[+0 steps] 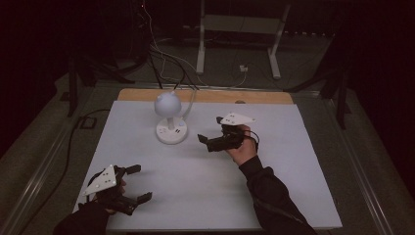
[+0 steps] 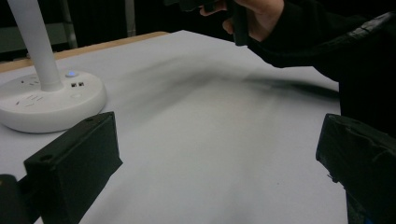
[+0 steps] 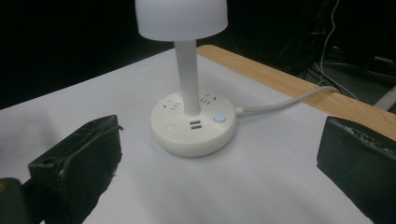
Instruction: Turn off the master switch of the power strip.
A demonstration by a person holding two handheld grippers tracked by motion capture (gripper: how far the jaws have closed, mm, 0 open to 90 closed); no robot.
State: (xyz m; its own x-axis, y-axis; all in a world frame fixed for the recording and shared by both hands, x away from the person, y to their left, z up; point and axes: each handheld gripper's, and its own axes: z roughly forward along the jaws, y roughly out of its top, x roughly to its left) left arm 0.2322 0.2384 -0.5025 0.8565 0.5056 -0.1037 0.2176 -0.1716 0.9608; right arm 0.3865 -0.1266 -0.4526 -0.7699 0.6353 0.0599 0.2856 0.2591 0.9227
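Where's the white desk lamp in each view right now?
High view: desk lamp stands on the table's far left-centre.
Left gripper view: its round base sits upper left.
Right gripper view: centre, base between the open tongs.
Shared landmark: the base's blue-lit button.

The right gripper [image 1: 211, 139] hovers over the worktop [image 1: 293, 161] with its jaws spread, pointing left toward the white lamp [image 1: 170, 120], which stands just beyond its tips. The left gripper [image 1: 139, 183], jaws also apart, sits well behind and to the left of it, near the worktop's front edge.
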